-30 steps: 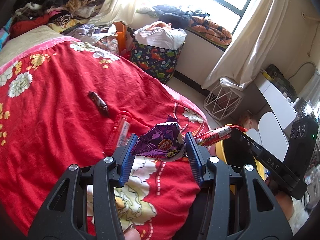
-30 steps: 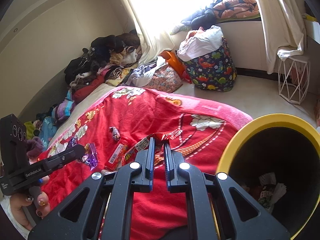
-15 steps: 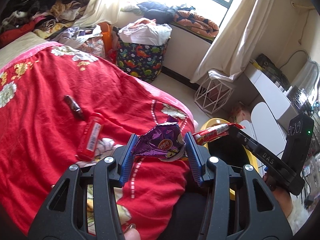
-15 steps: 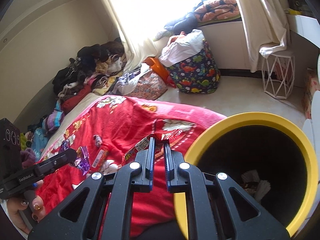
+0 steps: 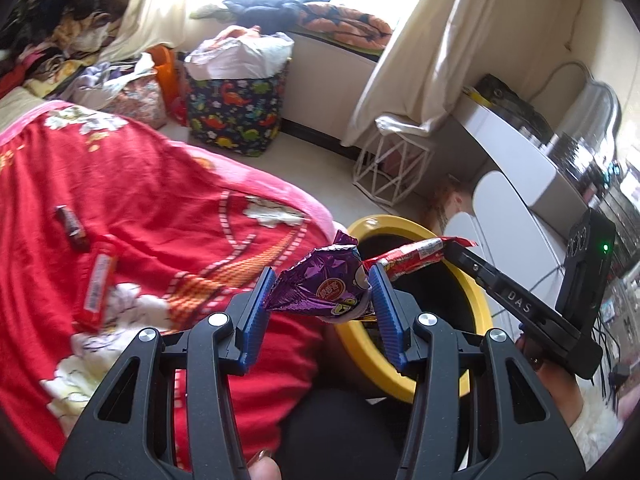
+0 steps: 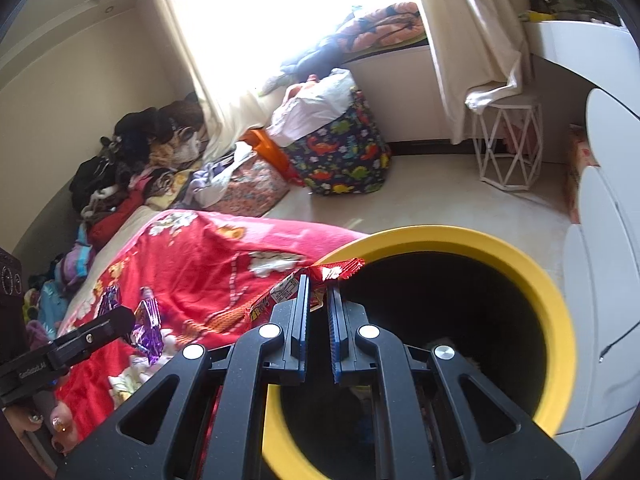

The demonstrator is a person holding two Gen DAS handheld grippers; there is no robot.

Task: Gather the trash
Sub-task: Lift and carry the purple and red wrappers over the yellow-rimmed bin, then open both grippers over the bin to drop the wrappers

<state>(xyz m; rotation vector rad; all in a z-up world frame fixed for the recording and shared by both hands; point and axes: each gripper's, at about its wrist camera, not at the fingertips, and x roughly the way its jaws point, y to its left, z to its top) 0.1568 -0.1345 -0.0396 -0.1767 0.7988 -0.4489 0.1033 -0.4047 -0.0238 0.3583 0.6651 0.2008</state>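
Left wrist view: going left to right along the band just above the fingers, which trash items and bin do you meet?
Dark wrapper on the red blanket → red tube-shaped packet → purple wrapper in the left gripper → red wrapper held by the right gripper, over the yellow bin.

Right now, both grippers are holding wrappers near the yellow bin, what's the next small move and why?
Probably open the right gripper: its red wrapper already hangs over the yellow bin's mouth, while the left gripper's purple wrapper sits nearer the rim.
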